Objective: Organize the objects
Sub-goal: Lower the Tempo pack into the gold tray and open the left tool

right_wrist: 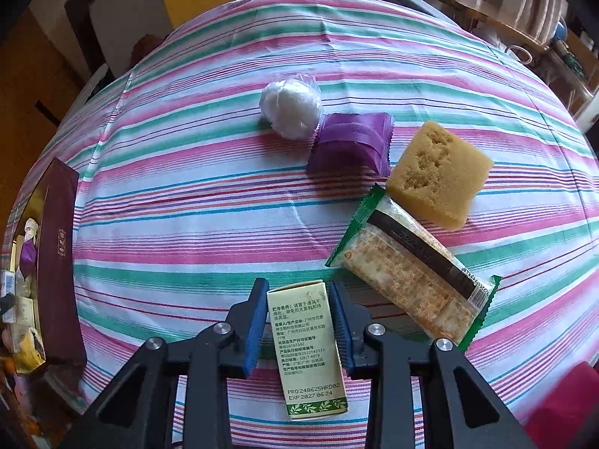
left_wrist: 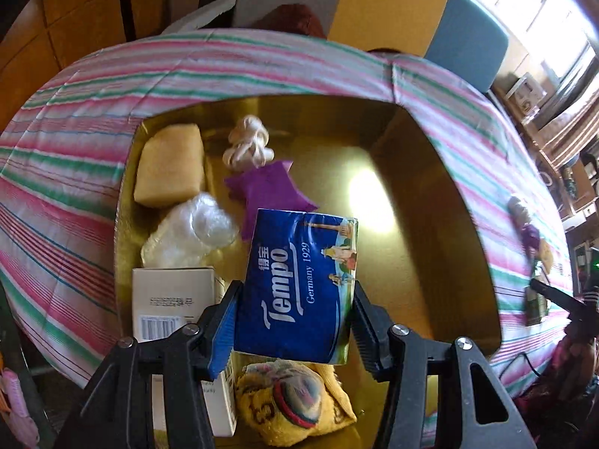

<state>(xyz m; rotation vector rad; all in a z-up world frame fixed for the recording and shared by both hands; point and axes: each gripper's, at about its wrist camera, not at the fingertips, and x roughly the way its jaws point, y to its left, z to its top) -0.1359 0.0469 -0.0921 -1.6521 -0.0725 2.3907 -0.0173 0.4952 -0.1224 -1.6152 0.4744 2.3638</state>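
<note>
**Two grippers, each carrying one item, during sorting into a gold-lined box**

Left wrist view: the left gripper (left_wrist: 294,321) pinches a blue soft-pack of Tempo paper tissues (left_wrist: 297,288) at lower centre, one finger on each long side of the pack's near end. The pack hangs above the gold-lined open box (left_wrist: 430,202), which already holds a yellow sponge block (left_wrist: 170,166) at upper left, a knotted white cord (left_wrist: 247,142), a purple foil sachet (left_wrist: 267,187), a crumpled clear plastic bag (left_wrist: 191,232), a white barcoded carton (left_wrist: 172,299) at lower left and a yellow embroidered pouch (left_wrist: 295,400) at the bottom. The tissue pack is judged light and compressible, with a slick film wrap; a grip across its narrow width near one end, as here, should hold, though the free end may sag.

Right wrist view: the right gripper (right_wrist: 299,321) clamps a cream-and-green printed cardboard carton (right_wrist: 305,348) at lower centre, fingers on its two long faces near the far end, above the striped cloth-covered surface (right_wrist: 187,205). The carton is judged light, stiff and crushable under hard squeeze. Loose on the surface lie a white plastic-wrapped ball (right_wrist: 292,108), a purple foil packet (right_wrist: 352,142), a yellow porous sponge (right_wrist: 438,172) and a green-edged wrapped snack bar (right_wrist: 411,273). The box edge shows at far left.
</note>
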